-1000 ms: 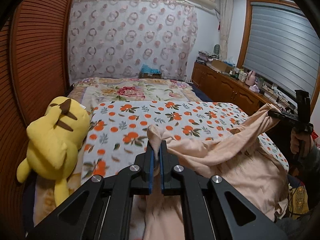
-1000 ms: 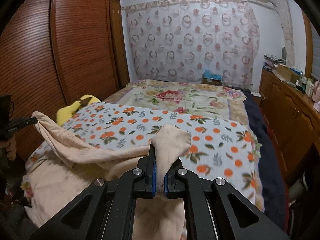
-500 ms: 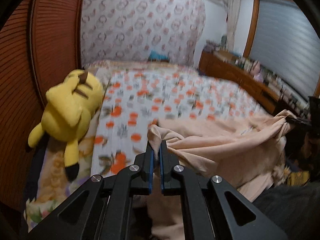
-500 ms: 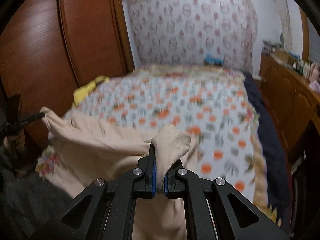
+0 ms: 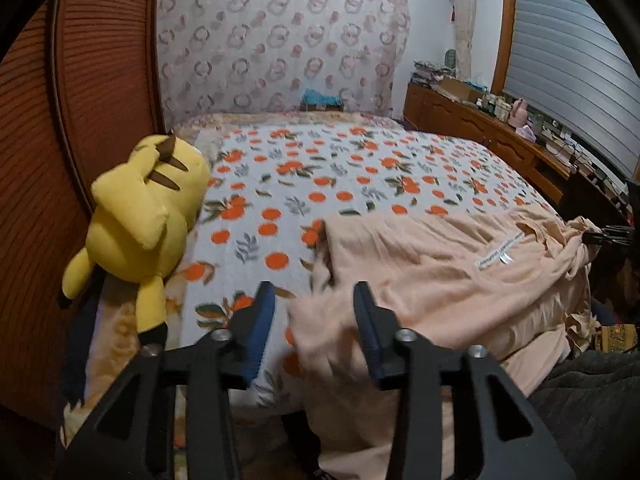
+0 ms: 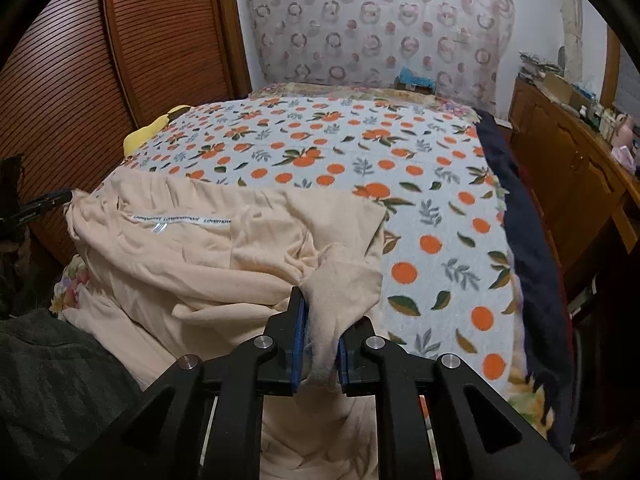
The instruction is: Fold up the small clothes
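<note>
A peach garment (image 5: 440, 264) lies spread over the near end of the bed, its upper edge and white label (image 5: 500, 254) flat on the orange-print blanket (image 5: 340, 184). My left gripper (image 5: 314, 304) is open, jaws wide apart, with a blurred corner of the garment loose between them. In the right wrist view the garment (image 6: 224, 248) lies rumpled on the blanket (image 6: 400, 160). My right gripper (image 6: 318, 316) has its jaws partly apart, with a bunched corner of the garment still between the pads. The left gripper's tip (image 6: 44, 204) shows at the garment's far corner.
A yellow plush toy (image 5: 148, 216) lies at the bed's left edge by the brown slatted wardrobe (image 5: 80, 100). A wooden cabinet (image 5: 500, 140) with clutter runs along the right wall. A dark blue cover (image 6: 528, 240) hangs over the bed's right side.
Both grippers lowered the garment onto the bed. The left gripper opened wide and let its corner go. The right gripper's jaws have parted a little around their corner.
</note>
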Motion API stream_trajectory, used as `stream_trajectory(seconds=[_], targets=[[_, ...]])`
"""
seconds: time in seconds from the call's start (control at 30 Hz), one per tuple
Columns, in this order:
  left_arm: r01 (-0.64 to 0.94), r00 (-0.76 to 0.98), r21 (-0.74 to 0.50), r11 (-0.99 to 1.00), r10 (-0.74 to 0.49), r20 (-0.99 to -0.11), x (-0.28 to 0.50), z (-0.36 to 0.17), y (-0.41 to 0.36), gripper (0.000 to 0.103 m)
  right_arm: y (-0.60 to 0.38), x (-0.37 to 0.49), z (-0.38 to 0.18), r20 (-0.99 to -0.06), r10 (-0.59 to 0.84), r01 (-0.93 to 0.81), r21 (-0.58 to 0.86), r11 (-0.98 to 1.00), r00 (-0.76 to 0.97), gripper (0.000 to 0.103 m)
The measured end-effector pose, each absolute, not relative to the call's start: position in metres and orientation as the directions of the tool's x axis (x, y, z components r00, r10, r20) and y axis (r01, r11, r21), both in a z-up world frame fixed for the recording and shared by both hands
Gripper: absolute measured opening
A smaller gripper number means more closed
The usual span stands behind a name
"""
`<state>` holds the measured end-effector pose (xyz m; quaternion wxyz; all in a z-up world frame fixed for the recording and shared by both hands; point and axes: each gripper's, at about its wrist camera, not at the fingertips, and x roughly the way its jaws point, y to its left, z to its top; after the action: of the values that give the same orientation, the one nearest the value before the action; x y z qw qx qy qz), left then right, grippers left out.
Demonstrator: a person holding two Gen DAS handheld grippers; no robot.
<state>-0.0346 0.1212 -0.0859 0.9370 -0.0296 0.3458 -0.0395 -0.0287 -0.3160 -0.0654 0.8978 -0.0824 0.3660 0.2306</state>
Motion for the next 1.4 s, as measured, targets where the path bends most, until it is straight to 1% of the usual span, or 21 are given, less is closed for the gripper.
stream_trajectory(seconds=[0.07,0.1,0.13,0.17,0.23,0.33,0.53,0.6,0.7,0.83,0.87,0.93,0.97,1.03,1.17,1.2,1.23,1.27,1.33,1.37,1.4], targets=[[0.047,0.759,-0.087,0.995,-0.092,-0.644,-0.031,-0.083,0.125,0.055,-0.316,-0.032,-0.062,-0.688,0.345,-0.469,0.009,0.883,0.638,0.024],[0.044,0.761,-0.085,0.995,-0.089,-0.643,-0.028,-0.082,0.126,0.070,-0.319,-0.040,-0.058,-0.684,0.342,-0.467,0.003,0.884,0.644,0.030],[0.044,0.765,-0.082,0.996,-0.087,-0.638,-0.026,-0.080,0.126,0.081,-0.320,-0.041,-0.054,-0.679,0.341,-0.466,-0.001,0.885,0.650,0.036],[0.049,0.770,-0.084,0.995,-0.091,-0.632,-0.025,-0.079,0.127,0.083,-0.322,-0.043,-0.051,-0.672,0.342,-0.465,-0.005,0.885,0.657,0.038],[0.053,0.769,-0.089,0.995,-0.098,-0.632,-0.017,-0.077,0.127,0.083,-0.324,-0.045,-0.044,-0.661,0.346,-0.478,-0.022,0.878,0.666,0.044],[0.038,0.768,-0.067,0.997,-0.072,-0.636,-0.003,-0.075,0.125,0.083,-0.322,-0.034,-0.035,-0.645,0.335,-0.485,-0.064,0.872,0.687,0.052],[0.055,0.755,-0.061,0.997,-0.082,-0.650,0.024,-0.077,0.122,0.083,-0.316,-0.003,-0.025,-0.625,0.356,-0.492,-0.052,0.869,0.695,0.059],[0.061,0.750,-0.051,0.997,-0.080,-0.657,0.033,-0.080,0.121,0.083,-0.312,0.012,-0.031,-0.635,0.355,-0.493,-0.048,0.869,0.686,0.059],[0.064,0.716,-0.037,0.997,-0.071,-0.694,0.052,-0.088,0.121,0.083,-0.304,0.033,-0.050,-0.671,0.362,-0.506,-0.022,0.863,0.647,0.059],[0.101,0.681,-0.069,0.992,-0.120,-0.723,0.068,-0.096,0.122,0.083,-0.295,0.059,-0.086,-0.748,0.341,-0.526,-0.013,0.851,0.569,0.059],[0.110,0.669,-0.085,0.990,-0.136,-0.731,0.072,-0.098,0.123,0.081,-0.295,0.064,-0.095,-0.764,0.334,-0.520,-0.002,0.854,0.552,0.059],[0.132,0.636,-0.118,0.984,-0.176,-0.751,0.078,-0.105,0.122,0.067,-0.295,0.070,-0.105,-0.779,0.336,-0.518,0.017,0.855,0.530,0.059],[0.139,0.624,-0.125,0.982,-0.185,-0.759,0.080,-0.107,0.121,0.065,-0.295,0.071,-0.108,-0.782,0.340,-0.520,0.024,0.854,0.522,0.059],[0.150,0.608,-0.132,0.980,-0.196,-0.769,0.081,-0.113,0.119,0.056,-0.296,0.074,-0.110,-0.779,0.356,-0.518,0.046,0.854,0.516,0.059],[0.164,0.582,-0.144,0.976,-0.213,-0.785,0.080,-0.121,0.114,0.052,-0.296,0.076,-0.110,-0.779,0.356,-0.518,0.047,0.854,0.516,0.059],[0.170,0.577,-0.147,0.974,-0.220,-0.787,0.080,-0.123,0.113,0.051,-0.295,0.075,-0.111,-0.780,0.356,-0.524,0.043,0.850,0.514,0.056],[0.177,0.574,-0.151,0.973,-0.226,-0.787,0.081,-0.124,0.112,0.046,-0.294,0.073,-0.111,-0.781,0.359,-0.534,0.039,0.844,0.511,0.048],[0.187,0.568,-0.159,0.969,-0.239,-0.788,0.081,-0.126,0.110,0.042,-0.292,0.072,-0.111,-0.782,0.368,-0.549,0.040,0.835,0.503,0.042],[0.202,0.555,-0.178,0.963,-0.262,-0.790,0.083,-0.129,0.108,0.020,-0.287,0.066,-0.109,-0.783,0.382,-0.580,0.035,0.814,0.490,0.021],[0.214,0.554,-0.191,0.958,-0.280,-0.784,0.082,-0.129,0.107,0.011,-0.284,0.064,-0.109,-0.782,0.390,-0.592,0.034,0.805,0.485,0.014],[0.224,0.555,-0.194,0.955,-0.289,-0.780,0.081,-0.127,0.104,0.008,-0.283,0.062,-0.107,-0.780,0.401,-0.604,0.037,0.796,0.481,0.012]])
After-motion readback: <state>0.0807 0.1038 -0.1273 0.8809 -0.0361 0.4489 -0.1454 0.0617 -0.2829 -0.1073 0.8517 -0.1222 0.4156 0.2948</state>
